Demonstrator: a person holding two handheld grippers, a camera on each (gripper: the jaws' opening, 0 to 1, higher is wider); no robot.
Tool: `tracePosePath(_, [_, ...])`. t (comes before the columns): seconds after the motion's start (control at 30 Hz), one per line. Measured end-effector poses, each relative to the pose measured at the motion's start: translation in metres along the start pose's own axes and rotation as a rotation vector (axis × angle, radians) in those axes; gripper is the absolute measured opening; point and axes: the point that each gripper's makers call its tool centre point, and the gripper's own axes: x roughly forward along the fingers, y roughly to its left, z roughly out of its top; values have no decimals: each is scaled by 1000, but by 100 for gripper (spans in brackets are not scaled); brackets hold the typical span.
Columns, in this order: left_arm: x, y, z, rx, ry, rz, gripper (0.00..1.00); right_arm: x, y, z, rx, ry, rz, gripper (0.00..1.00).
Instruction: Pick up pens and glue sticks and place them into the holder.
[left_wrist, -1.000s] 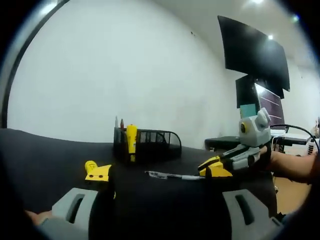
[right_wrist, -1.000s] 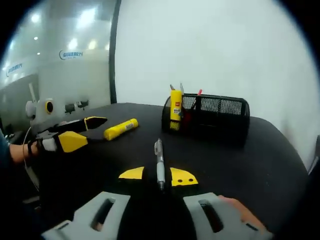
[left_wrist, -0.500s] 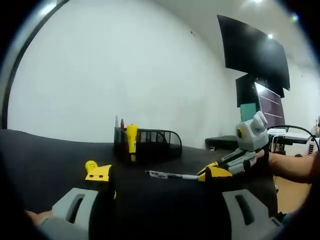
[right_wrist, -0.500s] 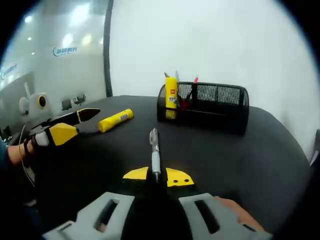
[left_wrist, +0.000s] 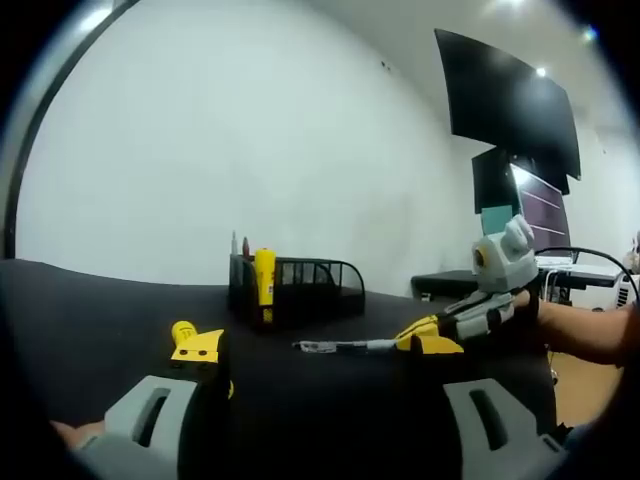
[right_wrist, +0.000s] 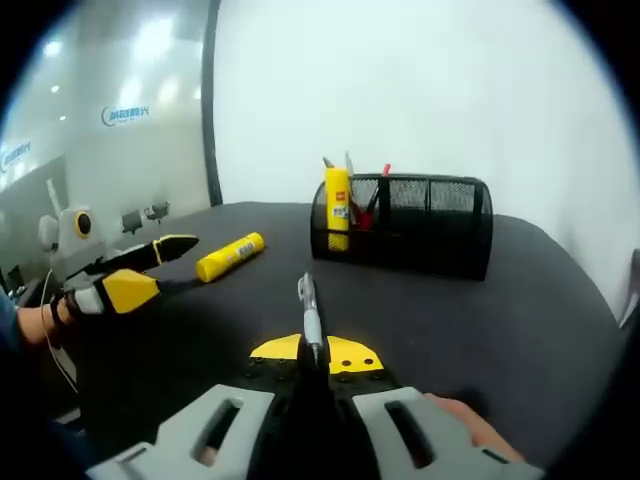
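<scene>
Between our right gripper's (right_wrist: 314, 352) yellow-tipped jaws we hold a slim grey-and-white pen (right_wrist: 310, 318), clamped near its back end and pointing toward the black wire-mesh holder (right_wrist: 420, 225) on the black tabletop (right_wrist: 520, 300). Inside that holder stand a yellow glue stick (right_wrist: 338, 207) and a few pens. Another yellow glue stick (right_wrist: 229, 257) lies on the table, just ahead of our left gripper (right_wrist: 150, 268), whose jaws are parted around nothing. Behind, a white wall (left_wrist: 200, 150)
</scene>
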Motion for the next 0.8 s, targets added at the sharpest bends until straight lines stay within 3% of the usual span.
tracePosePath(0.2, [0, 0, 0, 4, 1, 2, 74, -7, -5, 31, -35, -64, -19, 5])
tracePosePath(0.8, [0, 0, 1, 1, -2, 2, 74, -2, -12, 104, -95, -164, -26, 5])
